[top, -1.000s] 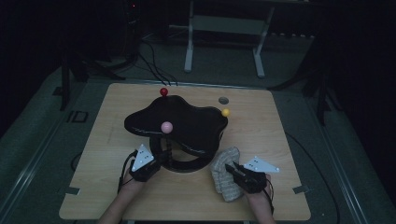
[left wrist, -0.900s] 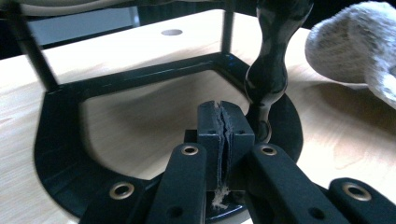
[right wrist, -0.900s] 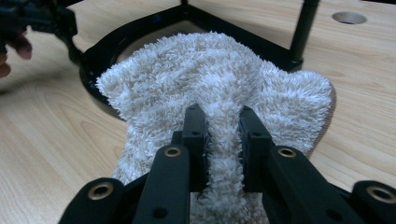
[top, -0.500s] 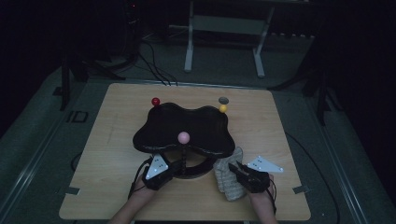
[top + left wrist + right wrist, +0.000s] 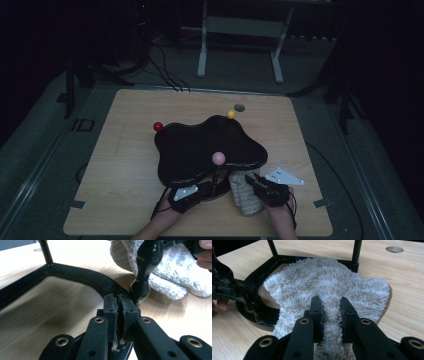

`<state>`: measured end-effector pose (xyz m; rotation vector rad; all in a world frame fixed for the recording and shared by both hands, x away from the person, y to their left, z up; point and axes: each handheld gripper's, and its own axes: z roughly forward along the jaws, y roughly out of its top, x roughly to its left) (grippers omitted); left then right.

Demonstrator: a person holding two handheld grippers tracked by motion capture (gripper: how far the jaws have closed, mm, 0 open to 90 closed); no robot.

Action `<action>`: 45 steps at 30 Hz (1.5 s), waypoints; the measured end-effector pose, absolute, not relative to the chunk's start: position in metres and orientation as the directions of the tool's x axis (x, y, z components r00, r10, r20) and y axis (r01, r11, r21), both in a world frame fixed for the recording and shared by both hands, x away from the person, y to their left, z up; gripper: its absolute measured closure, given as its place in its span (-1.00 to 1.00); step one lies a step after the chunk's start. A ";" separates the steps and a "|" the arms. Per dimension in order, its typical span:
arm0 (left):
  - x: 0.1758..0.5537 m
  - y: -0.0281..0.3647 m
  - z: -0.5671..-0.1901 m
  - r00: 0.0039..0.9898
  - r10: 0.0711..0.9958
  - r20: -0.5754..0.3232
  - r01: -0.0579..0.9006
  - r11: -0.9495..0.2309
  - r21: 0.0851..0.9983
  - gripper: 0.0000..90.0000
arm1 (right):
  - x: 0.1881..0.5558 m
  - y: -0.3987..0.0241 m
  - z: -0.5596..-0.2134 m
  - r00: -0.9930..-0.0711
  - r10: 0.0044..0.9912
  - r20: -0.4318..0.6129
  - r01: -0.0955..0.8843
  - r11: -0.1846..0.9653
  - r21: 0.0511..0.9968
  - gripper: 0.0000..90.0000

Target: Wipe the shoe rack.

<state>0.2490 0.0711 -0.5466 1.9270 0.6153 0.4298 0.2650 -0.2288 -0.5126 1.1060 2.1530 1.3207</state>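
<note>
Down at the near edge, the right gripper [image 5: 328,307] was clamped on a fold of the white fluffy cloth [image 5: 329,282], which lay bunched against the base ring [image 5: 260,273] of the black stand [image 5: 200,150], probably for wiping it. The left gripper [image 5: 118,306] had its jaws all but together with nothing visibly between them, tips just beside the ring [image 5: 75,275], seemingly to nudge or steady it. No brand, label or writing was legible anywhere.

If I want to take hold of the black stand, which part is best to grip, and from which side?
Probably the curved flat base bar of the black stand: it is thin and lies on the table. Come from the person's side, left of the white cloth, where the bar is free.
</note>
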 end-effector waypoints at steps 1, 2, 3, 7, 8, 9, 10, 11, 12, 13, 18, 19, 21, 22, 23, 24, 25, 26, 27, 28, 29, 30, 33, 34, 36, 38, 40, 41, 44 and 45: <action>0.248 0.074 -0.546 0.806 0.591 0.026 0.220 -0.340 0.914 0.84 | 0.265 -0.229 -0.512 -0.618 0.782 0.078 0.422 0.246 0.873 0.70; 0.246 0.077 -0.544 0.805 0.593 0.033 0.209 -0.335 0.919 0.83 | 0.265 -0.230 -0.512 -0.618 0.783 0.076 0.420 0.247 0.873 0.70; 0.244 0.080 -0.543 0.799 0.600 0.036 0.208 -0.331 0.920 0.80 | 0.264 -0.230 -0.512 -0.618 0.783 0.075 0.419 0.247 0.873 0.70; 0.243 0.098 -0.540 0.772 0.634 0.031 0.219 -0.311 0.925 0.76 | 0.264 -0.230 -0.511 -0.619 0.781 0.083 0.421 0.240 0.875 0.70; 0.243 0.103 -0.541 0.770 0.637 0.026 0.227 -0.312 0.922 0.76 | 0.264 -0.230 -0.511 -0.621 0.780 0.080 0.418 0.243 0.876 0.70; 0.242 0.108 -0.542 0.769 0.638 0.039 0.220 -0.322 0.921 0.76 | 0.263 -0.230 -0.510 -0.624 0.778 0.076 0.414 0.246 0.876 0.70; 0.240 0.113 -0.543 0.741 0.671 0.016 0.252 -0.300 0.920 0.72 | 0.263 -0.229 -0.509 -0.625 0.777 0.074 0.411 0.247 0.877 0.70; 0.240 0.119 -0.544 0.741 0.671 0.012 0.262 -0.306 0.915 0.71 | 0.262 -0.229 -0.508 -0.626 0.776 0.074 0.411 0.247 0.878 0.70; 0.240 0.125 -0.546 0.731 0.682 0.009 0.272 -0.304 0.913 0.67 | 0.262 -0.229 -0.508 -0.627 0.775 0.076 0.409 0.245 0.879 0.70; 0.240 0.132 -0.547 0.729 0.684 0.017 0.275 -0.315 0.908 0.59 | 0.261 -0.229 -0.507 -0.629 0.774 0.076 0.409 0.247 0.878 0.70; 0.245 0.170 -0.551 0.662 0.749 -0.015 0.322 -0.267 0.908 0.36 | 0.259 -0.226 -0.506 -0.641 0.765 0.069 0.403 0.258 0.878 0.70; 0.248 0.177 -0.551 0.646 0.763 -0.001 0.318 -0.267 0.910 0.31 | 0.256 -0.224 -0.506 -0.650 0.757 0.064 0.399 0.268 0.877 0.70; 0.255 0.189 -0.550 0.609 0.793 -0.008 0.323 -0.238 0.916 0.24 | 0.254 -0.222 -0.505 -0.656 0.752 0.066 0.398 0.270 0.877 0.70; 0.260 0.194 -0.550 0.592 0.806 -0.010 0.325 -0.228 0.918 0.24 | 0.253 -0.221 -0.504 -0.660 0.748 0.067 0.395 0.270 0.878 0.70; 0.265 0.200 -0.549 0.578 0.816 -0.017 0.327 -0.212 0.921 0.21 | 0.251 -0.220 -0.503 -0.664 0.745 0.067 0.392 0.270 0.879 0.70; 0.270 0.204 -0.548 0.568 0.823 -0.021 0.328 -0.202 0.923 0.16 | 0.249 -0.220 -0.502 -0.667 0.742 0.066 0.388 0.270 0.881 0.70; 0.276 0.208 -0.547 0.555 0.832 -0.021 0.327 -0.195 0.925 0.15 | 0.247 -0.219 -0.500 -0.671 0.739 0.065 0.383 0.270 0.883 0.70; 0.281 0.212 -0.546 0.540 0.841 -0.025 0.324 -0.180 0.929 0.12 | 0.245 -0.218 -0.499 -0.676 0.734 0.065 0.381 0.272 0.884 0.70; 0.287 0.216 -0.544 0.530 0.848 -0.031 0.325 -0.169 0.931 0.12 | 0.243 -0.218 -0.498 -0.679 0.731 0.068 0.380 0.270 0.885 0.70; 0.292 0.218 -0.543 0.530 0.847 -0.030 0.326 -0.171 0.930 0.12 | 0.241 -0.217 -0.497 -0.681 0.729 0.073 0.380 0.266 0.886 0.70; 0.299 0.221 -0.542 0.524 0.851 -0.020 0.321 -0.175 0.931 0.12 | 0.240 -0.217 -0.497 -0.684 0.726 0.075 0.379 0.266 0.886 0.70; 0.305 0.223 -0.541 0.527 0.849 -0.027 0.325 -0.172 0.930 0.12 | 0.237 -0.216 -0.497 -0.689 0.721 0.076 0.379 0.269 0.885 0.70; 0.323 0.227 -0.542 0.513 0.858 -0.026 0.330 -0.169 0.929 0.12 | 0.232 -0.214 -0.496 -0.697 0.712 0.085 0.379 0.266 0.886 0.70; 0.329 0.229 -0.543 0.507 0.861 -0.045 0.340 -0.152 0.928 0.12 | 0.230 -0.214 -0.496 -0.699 0.710 0.087 0.382 0.267 0.885 0.70; 0.338 0.229 -0.544 0.492 0.869 -0.051 0.337 -0.136 0.931 0.12 | 0.227 -0.212 -0.496 -0.706 0.702 0.094 0.380 0.263 0.887 0.70; 0.347 0.228 -0.546 0.494 0.867 -0.064 0.347 -0.129 0.929 0.12 | 0.224 -0.210 -0.493 -0.715 0.693 0.095 0.373 0.263 0.890 0.70; 0.353 0.226 -0.549 0.496 0.867 -0.057 0.350 -0.139 0.926 0.11 | 0.221 -0.208 -0.490 -0.725 0.682 0.097 0.364 0.259 0.895 0.70; 0.356 0.225 -0.550 0.506 0.860 -0.063 0.352 -0.139 0.925 0.12 | 0.220 -0.207 -0.488 -0.730 0.676 0.096 0.356 0.257 0.898 0.70; 0.362 0.221 -0.550 0.515 0.855 -0.062 0.344 -0.140 0.929 0.12 | 0.216 -0.202 -0.480 -0.750 0.655 0.092 0.330 0.249 0.911 0.70; 0.365 0.220 -0.550 0.519 0.852 -0.067 0.341 -0.135 0.930 0.15 | 0.215 -0.200 -0.476 -0.757 0.647 0.093 0.321 0.243 0.916 0.70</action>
